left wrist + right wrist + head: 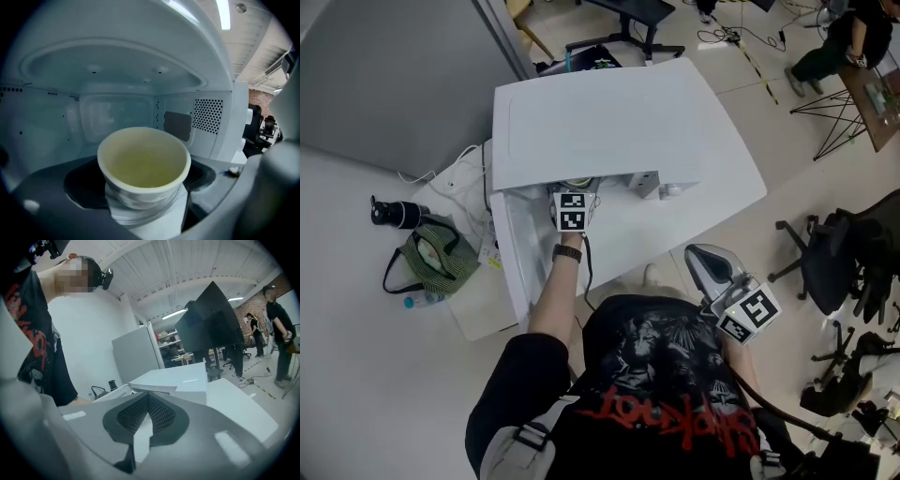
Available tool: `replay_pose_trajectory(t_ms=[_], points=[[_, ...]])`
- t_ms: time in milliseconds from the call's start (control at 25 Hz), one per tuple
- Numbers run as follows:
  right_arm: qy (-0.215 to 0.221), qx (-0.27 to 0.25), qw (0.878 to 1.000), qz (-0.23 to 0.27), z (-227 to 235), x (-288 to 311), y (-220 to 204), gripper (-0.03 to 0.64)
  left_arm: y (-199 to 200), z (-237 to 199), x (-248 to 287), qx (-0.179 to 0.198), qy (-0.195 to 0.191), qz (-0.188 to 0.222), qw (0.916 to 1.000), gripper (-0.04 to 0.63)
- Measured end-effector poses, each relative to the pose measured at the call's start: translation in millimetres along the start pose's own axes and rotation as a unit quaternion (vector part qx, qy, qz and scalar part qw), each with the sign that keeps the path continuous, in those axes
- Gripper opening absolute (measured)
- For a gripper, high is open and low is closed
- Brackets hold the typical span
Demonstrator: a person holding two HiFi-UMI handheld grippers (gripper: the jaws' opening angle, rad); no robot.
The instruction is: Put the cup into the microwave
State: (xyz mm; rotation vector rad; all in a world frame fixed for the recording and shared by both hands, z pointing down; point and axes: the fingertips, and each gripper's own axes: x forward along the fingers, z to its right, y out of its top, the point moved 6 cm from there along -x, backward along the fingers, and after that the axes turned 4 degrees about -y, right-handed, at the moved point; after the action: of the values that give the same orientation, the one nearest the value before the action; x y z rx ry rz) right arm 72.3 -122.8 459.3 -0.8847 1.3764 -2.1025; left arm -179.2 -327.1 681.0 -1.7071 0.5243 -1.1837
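Now: cup gripped inside the microwave

My left gripper (572,212) is clamping the cup (143,161), cream paper with a rolled rim and crinkled wall, over the dark round tray (77,185) inside the microwave (591,122). Only the left gripper view is showing this; the head view's smooth white top is covering it. My right gripper (148,398) is hanging at the head view's lower right, mesh-padded jaws together, empty.

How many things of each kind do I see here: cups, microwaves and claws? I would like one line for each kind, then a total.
cup: 1
microwave: 1
claws: 2, the left claw and the right claw
total: 4
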Motion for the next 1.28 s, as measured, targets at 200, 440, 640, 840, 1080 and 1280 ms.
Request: replay_pose_trajectory(t_ms=[200, 440, 640, 840, 1080, 1280], points=[[-0.019, 0.002, 1.000, -0.001, 4.4, -8.9, 0.2, 0.000, 5.3, -12.8, 11.7, -0.021, 0.013, 0.020, 0.9995, 0.439], [-0.020, 0.009, 1.000, 0.001, 4.7, -10.4, 0.3, 0.000, 6.6, -21.9, 20.1, -0.053, 0.007, 0.033, 0.9980, 0.439], [-0.008, 0.007, 1.000, -0.002, 1.4, -6.8, -0.2, 0.000, 7.0, -19.6, 19.0, -0.049, 0.003, 0.045, 0.9978, 0.439], [0.013, 0.008, 1.000, -0.011, -2.0, -2.3, -5.2, 0.000, 5.4, -8.6, 2.8, -0.021, 0.014, 0.095, 0.9952, 0.440], [0.043, 0.009, 0.999, -0.010, -5.5, 1.3, -10.1, 0.000, -1.3, 7.0, -26.7, -0.051, 0.028, 0.094, 0.9939, 0.439], [0.059, 0.008, 0.998, -0.005, -3.0, -0.2, -9.6, 0.000, -6.1, 73.8, -80.6, -0.089, -0.010, 0.104, 0.9905, 0.439]])
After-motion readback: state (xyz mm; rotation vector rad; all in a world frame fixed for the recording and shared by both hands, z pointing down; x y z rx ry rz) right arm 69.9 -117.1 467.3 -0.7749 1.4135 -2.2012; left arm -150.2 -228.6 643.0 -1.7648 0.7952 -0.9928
